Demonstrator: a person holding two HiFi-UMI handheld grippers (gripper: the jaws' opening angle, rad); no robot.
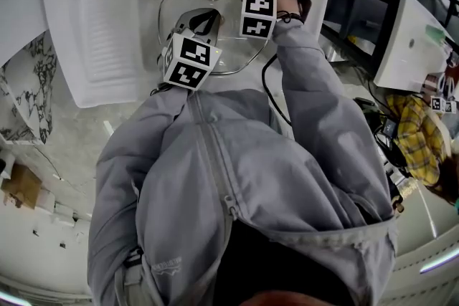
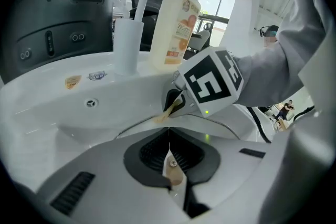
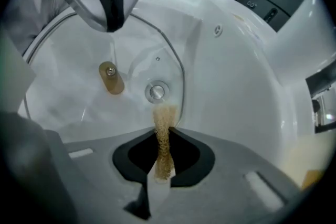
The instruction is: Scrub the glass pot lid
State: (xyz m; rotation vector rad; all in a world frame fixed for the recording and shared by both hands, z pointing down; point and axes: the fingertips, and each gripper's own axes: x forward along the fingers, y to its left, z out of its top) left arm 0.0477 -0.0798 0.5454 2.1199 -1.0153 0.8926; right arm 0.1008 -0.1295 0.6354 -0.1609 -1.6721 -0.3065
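Note:
The glass pot lid [image 3: 79,86], with a tan wooden knob [image 3: 110,78], stands tilted in the white sink [image 1: 107,25]. My left gripper [image 3: 112,26] is shut on the lid's rim at its upper edge. In its own view the left gripper [image 2: 169,136] has its jaws pressed together. The right gripper [image 3: 164,128] points down into the basin and is shut on a tan scrub sponge [image 3: 164,134]. The sponge's tip reaches the lid's lower rim, close to the drain [image 3: 156,92]. From the left gripper view, the right gripper [image 2: 176,105] and the sponge [image 2: 163,115] sit just behind the lid's rim.
A soap bottle [image 2: 176,29] and the white faucet base [image 2: 127,44] stand on the sink's back ledge. A ribbed drainboard [image 1: 100,18] lies to the basin's left. A white appliance [image 1: 409,39] and a person in yellow plaid [image 1: 419,140] are at the right.

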